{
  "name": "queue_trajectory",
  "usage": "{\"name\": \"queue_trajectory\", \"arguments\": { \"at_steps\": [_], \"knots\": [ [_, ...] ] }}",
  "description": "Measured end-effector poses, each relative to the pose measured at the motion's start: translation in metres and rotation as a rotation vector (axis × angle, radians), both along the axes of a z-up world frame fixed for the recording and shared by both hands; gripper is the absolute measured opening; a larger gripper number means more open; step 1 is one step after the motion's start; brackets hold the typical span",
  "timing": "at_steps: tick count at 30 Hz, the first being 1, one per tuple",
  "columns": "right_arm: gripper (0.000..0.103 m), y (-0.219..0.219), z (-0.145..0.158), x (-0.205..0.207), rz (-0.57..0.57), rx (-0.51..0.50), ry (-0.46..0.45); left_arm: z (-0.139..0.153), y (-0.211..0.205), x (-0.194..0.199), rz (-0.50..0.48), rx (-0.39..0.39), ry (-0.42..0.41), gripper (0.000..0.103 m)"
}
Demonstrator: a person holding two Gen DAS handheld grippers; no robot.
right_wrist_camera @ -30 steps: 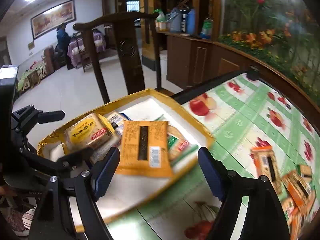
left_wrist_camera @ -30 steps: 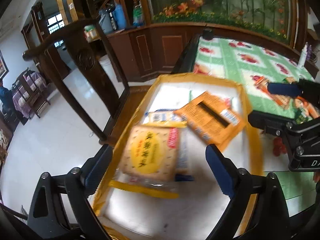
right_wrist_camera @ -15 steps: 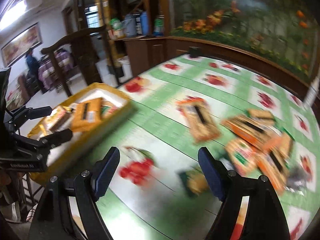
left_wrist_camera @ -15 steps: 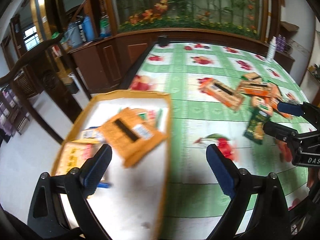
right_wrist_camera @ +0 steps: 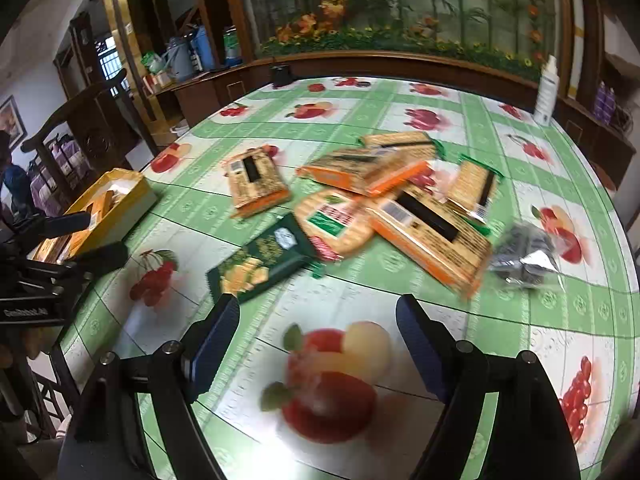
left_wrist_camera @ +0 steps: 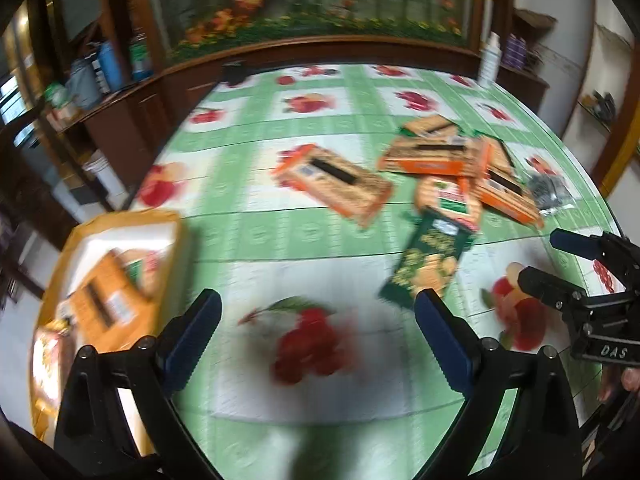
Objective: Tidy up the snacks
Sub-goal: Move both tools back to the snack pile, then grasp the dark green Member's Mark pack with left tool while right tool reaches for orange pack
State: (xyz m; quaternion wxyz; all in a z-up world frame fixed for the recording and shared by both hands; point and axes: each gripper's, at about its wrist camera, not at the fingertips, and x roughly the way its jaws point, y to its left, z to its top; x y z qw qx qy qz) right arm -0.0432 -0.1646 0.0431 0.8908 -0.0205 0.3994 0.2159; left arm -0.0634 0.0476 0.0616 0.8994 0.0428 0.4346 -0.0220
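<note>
Hovering w/ both empty: left gripper (left_wrist_camera: 316,332) jaws opening, right gripper (right_wrist_camera: 318,336) wide. Snack packets (right_wrist_camera: 360,200) lie piled mid-table, yellow box (right_wrist_camera: 120,200) at the edge. We risk snagging two overlapped pkts.

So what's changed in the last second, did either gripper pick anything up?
No. Both grippers swung away from the yellow box toward the loose snack packets: the left gripper, jaws opening, and the right gripper are both empty, nearest the green packet. The box's packets and the table pile stayed put.

Snack packets (right_wrist_camera: 400,208) heaped flat — some in yellow box (right_wrist_camera: 120,200).
</note>
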Motion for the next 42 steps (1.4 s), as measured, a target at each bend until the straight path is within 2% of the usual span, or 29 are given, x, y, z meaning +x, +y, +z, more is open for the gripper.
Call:
{"name": "queue_trajectory", "arguments": {
  "at_steps": [4,9,17,19,20,21,23,29,32,36,42],
  "knots": [
    [0.081,-0.018,-0.002,0.002,-0.024,0.004,0.008,-0.017,-0.029,0.022,-0.072,0.027,0.039,0.097],
    [0.081,-0.037,-0.005,0.009,-0.056,0.017,0.025,-0.041,-0.053,0.045,-0.165,0.005,0.117,0.097],
    [0.081,-0.048,-0.008,0.020,-0.073,0.032,0.038,-0.059,-0.064,0.067,-0.199,-0.061,0.153,0.097],
    [0.081,-0.048,-0.009,0.023,-0.079,0.034,0.048,-0.059,-0.066,0.068,-0.203,-0.048,0.133,0.094],
    [0.081,-0.047,-0.009,0.024,-0.080,0.035,0.050,-0.058,-0.067,0.068,-0.215,-0.051,0.123,0.086],
    [0.081,-0.047,-0.009,0.025,-0.078,0.034,0.049,-0.056,-0.067,0.069,-0.222,-0.049,0.111,0.069],
    [0.081,-0.044,-0.007,0.027,-0.072,0.026,0.044,-0.051,-0.066,0.069,-0.220,-0.045,0.099,0.048],
    [0.081,-0.034,0.011,0.044,-0.046,-0.020,-0.017,-0.051,-0.057,0.065,-0.213,-0.047,0.104,0.048],
    [0.082,-0.025,0.023,0.066,-0.007,-0.054,-0.048,-0.050,-0.048,0.060,-0.186,-0.058,0.111,0.048],
    [0.082,0.000,0.032,0.104,0.093,-0.152,-0.061,-0.049,-0.036,0.052,-0.161,-0.073,0.115,0.048],
    [0.082,0.051,0.013,0.151,0.300,-0.335,0.015,-0.046,-0.017,0.041,-0.124,-0.084,0.117,0.048]
  ]
}}
